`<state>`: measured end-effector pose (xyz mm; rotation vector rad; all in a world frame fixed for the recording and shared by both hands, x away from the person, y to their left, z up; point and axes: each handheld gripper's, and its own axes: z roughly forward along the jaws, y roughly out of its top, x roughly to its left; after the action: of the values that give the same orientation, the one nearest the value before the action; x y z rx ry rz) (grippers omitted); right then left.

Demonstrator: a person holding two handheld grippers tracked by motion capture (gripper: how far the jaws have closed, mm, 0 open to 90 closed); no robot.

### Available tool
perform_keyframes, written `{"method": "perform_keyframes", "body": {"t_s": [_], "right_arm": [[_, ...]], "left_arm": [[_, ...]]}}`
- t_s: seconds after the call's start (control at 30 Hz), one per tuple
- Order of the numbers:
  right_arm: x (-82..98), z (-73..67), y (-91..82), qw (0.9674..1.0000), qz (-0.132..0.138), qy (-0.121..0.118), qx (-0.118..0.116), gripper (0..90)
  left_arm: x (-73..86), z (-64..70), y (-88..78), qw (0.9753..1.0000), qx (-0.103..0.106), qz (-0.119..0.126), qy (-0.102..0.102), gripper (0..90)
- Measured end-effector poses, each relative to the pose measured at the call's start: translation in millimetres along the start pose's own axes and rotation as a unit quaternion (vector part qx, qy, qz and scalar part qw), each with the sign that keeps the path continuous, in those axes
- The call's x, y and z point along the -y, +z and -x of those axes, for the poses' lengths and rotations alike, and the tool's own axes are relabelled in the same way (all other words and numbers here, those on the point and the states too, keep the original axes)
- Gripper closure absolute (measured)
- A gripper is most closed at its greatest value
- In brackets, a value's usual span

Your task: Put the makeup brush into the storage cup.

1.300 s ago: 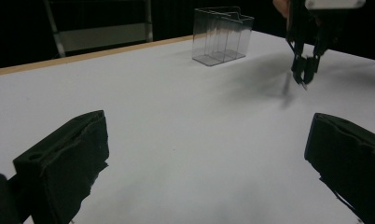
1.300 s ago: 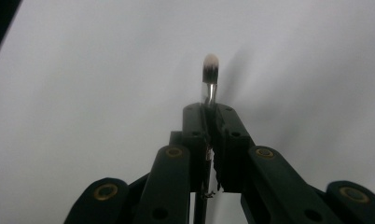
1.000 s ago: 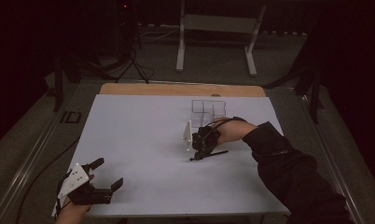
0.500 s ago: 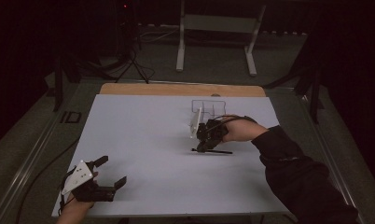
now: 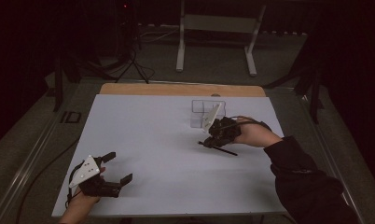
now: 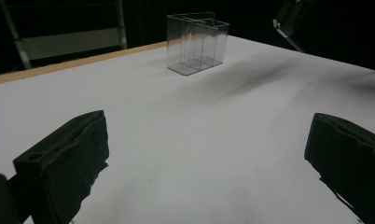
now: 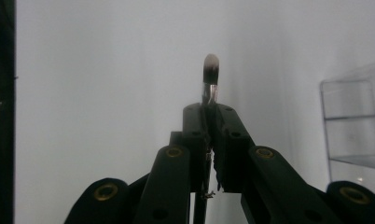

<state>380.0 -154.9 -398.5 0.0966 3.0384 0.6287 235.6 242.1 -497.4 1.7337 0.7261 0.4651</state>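
Now the brush rides closer to the organizer

High view: the right gripper [image 5: 212, 138], higher and farther right than a second ago, clamps a makeup brush [image 5: 219, 148] beside the clear organizer [image 5: 205, 112] on the white table [image 5: 143, 140]. The left gripper [image 5: 118, 168] rests at the near edge.

Left gripper view: jaws wide apart, nothing between them.

Right gripper view: jaws pinch the brush's ferrule [image 7: 209, 93].

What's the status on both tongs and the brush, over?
Right tongs shut on the slim black makeup brush, lifted beside the clear plastic compartment organiser. Left tongs open, empty, on the white table. Nothing in the way.
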Motion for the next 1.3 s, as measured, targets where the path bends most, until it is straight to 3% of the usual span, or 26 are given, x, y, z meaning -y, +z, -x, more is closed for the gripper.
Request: {"method": "perform_keyframes", "body": {"t_s": [0.1,0.13,0.2,0.3,0.43,0.47,0.5,0.53,0.57,0.6,0.63,0.67,0.77,0.8,0.83,0.87,0.97,1.03,1.07,1.1,1.13,1.17,1.2,1.23,1.27,1.3], "right_arm": [[3.3,-1.6,-2.6,0.9999,0.009,0.013,0.008,84.0],[6.7,-3.3,-5.5,0.9993,0.024,0.016,0.024,84.0],[10.4,-5.3,-7.7,0.9986,0.037,0.020,0.032,84.0],[14.0,-7.3,-9.2,0.9981,0.045,0.029,0.032,84.0],[19.8,-10.9,-12.7,0.9951,0.070,0.046,0.053,83.9],[23.1,-11.1,-16.1,0.9926,0.088,0.056,0.063,84.0],[23.1,-11.1,-16.1,0.9926,0.088,0.056,0.063,84.0],[26.5,-10.1,-20.4,0.9895,0.106,0.073,0.065,84.0],[26.5,-10.1,-20.4,0.9895,0.106,0.073,0.065,84.0],[29.7,-10.1,-24.0,0.9857,0.127,0.083,0.074,84.0],[29.7,-10.1,-24.0,0.9857,0.127,0.083,0.074,84.0],[32.8,-10.9,-26.1,0.9825,0.142,0.088,0.083,84.0],[35.5,-11.6,-26.8,0.9807,0.151,0.091,0.084,84.0],[37.9,-12.9,-27.5,0.9779,0.162,0.099,0.088,84.0],[37.9,-12.9,-27.5,0.9779,0.162,0.099,0.088,84.0],[40.5,-13.7,-29.5,0.9746,0.173,0.107,0.094,84.0],[41.5,-13.7,-30.3,0.9739,0.177,0.110,0.092,84.0],[45.2,-19.0,-35.9,0.9640,0.209,0.118,0.115,84.0],[45.2,-19.0,-35.9,0.9640,0.209,0.118,0.115,84.0],[45.7,-21.9,-37.4,0.9606,0.219,0.123,0.119,83.9],[45.7,-21.9,-37.4,0.9606,0.219,0.123,0.119,83.9],[45.4,-25.8,-39.4,0.9561,0.232,0.130,0.123,83.9],[45.4,-25.8,-39.4,0.9561,0.232,0.130,0.123,83.9],[45.2,-30.4,-42.3,0.9497,0.249,0.128,0.140,83.9],[45.2,-30.4,-42.3,0.9497,0.249,0.128,0.140,83.9],[45.3,-33.8,-46.1,0.9401,0.274,0.143,0.143,83.9]], "left_arm": [[-0.6,-0.4,2.1,1.0000,0.003,-0.001,0.000,0.6],[-1.2,-0.4,4.0,1.0000,0.007,0.000,0.000,0.6],[-1.8,-0.3,5.6,1.0000,0.009,0.000,0.002,0.6],[-2.4,-0.3,7.0,0.9999,0.012,0.001,0.003,0.6],[-3.3,-0.4,9.0,0.9999,0.016,0.001,0.003,0.6],[-3.7,-0.2,9.9,0.9999,0.016,0.001,0.003,0.6],[-3.7,-0.2,9.9,0.9999,0.016,0.001,0.003,0.6],[-3.9,-0.2,10.5,0.9999,0.016,0.000,0.004,0.6],[-3.9,-0.2,10.5,0.9999,0.016,0.000,0.004,0.6],[-3.9,-0.3,10.9,0.9999,0.017,0.001,0.004,0.6],[-3.9,-0.3,10.9,0.9999,0.017,0.001,0.004,0.6],[-3.9,-0.5,11.1,0.9998,0.017,0.001,0.003,0.6],[-3.9,-0.2,11.0,0.9998,0.017,0.001,0.004,0.6],[-3.9,-0.1,10.8,0.9998,0.017,0.001,0.004,0.6],[-3.9,-0.1,10.8,0.9998,0.017,0.001,0.004,0.6],[-3.9,-0.2,10.7,0.9999,0.017,0.001,0.004,0.6],[-3.9,-0.3,10.7,0.9998,0.017,0.002,0.002,0.6],[-3.8,-0.3,11.2,0.9998,0.018,0.001,0.004,0.6],[-3.8,-0.3,11.2,0.9998,0.018,0.001,0.004,0.6],[-3.9,0.0,11.2,0.9998,0.018,0.001,0.004,0.6],[-3.9,0.0,11.2,0.9998,0.018,0.001,0.004,0.6],[-4.1,0.1,11.0,0.9998,0.018,0.001,0.004,0.6],[-4.1,0.1,11.0,0.9998,0.018,0.001,0.004,0.6],[-4.2,0.2,10.8,0.9998,0.018,0.002,0.003,0.6],[-4.2,0.2,10.8,0.9998,0.018,0.002,0.003,0.6],[-4.1,0.1,10.7,0.9998,0.018,0.003,0.002,0.6]]}}
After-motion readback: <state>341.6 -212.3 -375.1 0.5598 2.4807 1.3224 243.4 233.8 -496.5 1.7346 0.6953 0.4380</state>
